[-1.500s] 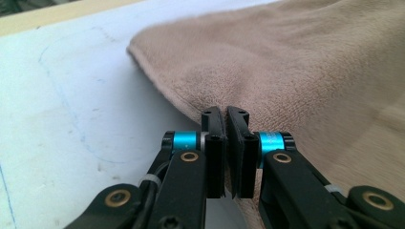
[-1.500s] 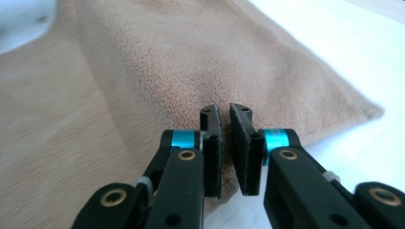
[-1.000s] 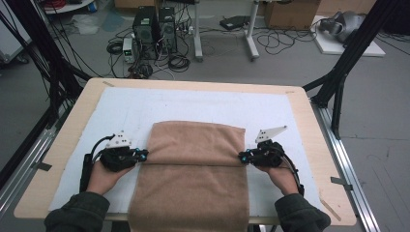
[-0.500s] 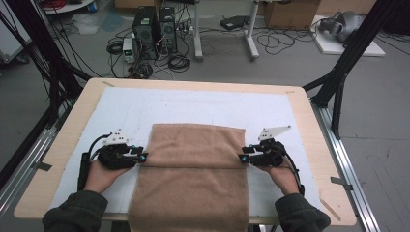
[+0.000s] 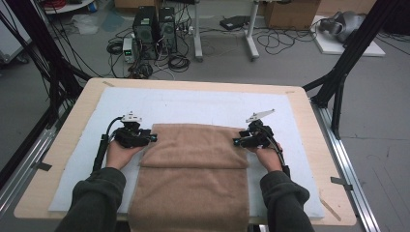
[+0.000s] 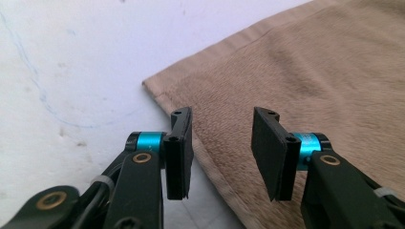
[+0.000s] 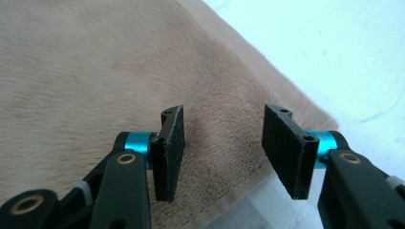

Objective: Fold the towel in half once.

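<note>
towel (image 5: 196,159): folded, near end overhangs tabletop (image 5: 72,128) edge
mat (image 5: 193,104): bare beyond towel
left tongs (image 5: 153,138): just opened, apart, empty
right tongs (image 5: 235,141): just opened, apart, empty

Even, diffuse overhead light in the high view; the white mat (image 5: 203,104) reads bright without glare, the floor beyond dimmer and grey. Soft, short shadows under the forearms. Slight overall softness, straight lines bowing faintly toward the frame edges. Both gripper views are bright, with nearby jaw hardware sharp and the towel's (image 6: 305,71) farther nap blurred.
</note>
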A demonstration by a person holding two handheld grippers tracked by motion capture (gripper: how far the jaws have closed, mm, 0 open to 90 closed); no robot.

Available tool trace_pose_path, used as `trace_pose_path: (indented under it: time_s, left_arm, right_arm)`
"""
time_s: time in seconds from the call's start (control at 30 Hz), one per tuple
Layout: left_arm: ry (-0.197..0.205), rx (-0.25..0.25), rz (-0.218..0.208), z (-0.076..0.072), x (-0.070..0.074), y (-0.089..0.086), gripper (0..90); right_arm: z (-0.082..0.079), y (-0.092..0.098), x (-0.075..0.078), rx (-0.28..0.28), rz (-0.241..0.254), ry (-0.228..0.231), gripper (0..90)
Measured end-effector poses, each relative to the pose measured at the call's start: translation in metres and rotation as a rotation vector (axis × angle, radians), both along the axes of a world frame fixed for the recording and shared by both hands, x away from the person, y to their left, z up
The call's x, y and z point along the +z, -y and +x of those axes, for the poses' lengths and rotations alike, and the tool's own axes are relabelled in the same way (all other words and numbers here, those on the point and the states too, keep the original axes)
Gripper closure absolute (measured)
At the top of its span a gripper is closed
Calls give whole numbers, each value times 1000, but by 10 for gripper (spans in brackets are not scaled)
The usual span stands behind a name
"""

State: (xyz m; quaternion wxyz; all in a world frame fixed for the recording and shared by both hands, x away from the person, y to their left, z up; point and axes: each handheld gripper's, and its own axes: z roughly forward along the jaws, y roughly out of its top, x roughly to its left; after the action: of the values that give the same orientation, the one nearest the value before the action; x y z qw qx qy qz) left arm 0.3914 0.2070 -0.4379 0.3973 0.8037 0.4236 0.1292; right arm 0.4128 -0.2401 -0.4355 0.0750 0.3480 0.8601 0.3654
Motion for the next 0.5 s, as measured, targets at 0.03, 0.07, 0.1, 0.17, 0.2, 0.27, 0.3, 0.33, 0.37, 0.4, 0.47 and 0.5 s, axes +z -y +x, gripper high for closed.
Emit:
trace_pose_path:
  time_s: [0.03, 0.07, 0.1, 0.17, 0.2, 0.27, 0.3, 0.33, 0.37, 0.4, 0.47, 0.5]
  left_arm:
    - [-14, 5, 17, 2, -4, 1, 588]
    - [-9, -1, 22, 2, -5, 0, 590]
    - [-3, 13, 24, 2, -5, 1, 610]
    - [8, 17, 49, 2, -5, 1, 671]
    - [9, 27, 51, 1, -5, 2, 694]
    - [3, 14, 35, 1, -5, 2, 796]
    - [5, 12, 40, 1, -5, 4, 835]
    - [6, 12, 42, 1, -5, 5, 843]
    - [5, 12, 41, 1, -5, 5, 850]
    - [-2, 10, 34, 1, -4, 3, 854]
    - [-1, 20, 29, 0, -3, 1, 861]
    - [2, 21, 23, 0, -2, 0, 861]
  right_arm:
    - [1, 0, -3, -5, -1, -10, 506]
    - [2, 1, -3, -5, 4, -1, 522]
    - [2, 0, -4, -6, 4, 2, 538]
    - [2, 0, -4, -5, -4, 5, 590]
    - [2, 0, -4, -9, -7, 11, 625]
    - [2, 1, -4, -12, -7, 8, 702]
    - [3, 1, -4, -14, -5, 10, 743]
    - [3, 2, -5, -8, 9, 0, 781]
    - [3, 2, -5, -5, 16, -10, 815]
    - [3, 2, -5, 6, 22, -13, 825]
    - [3, 1, -3, 23, 20, -17, 833]
    - [2, 2, -2, 33, 21, -18, 836]
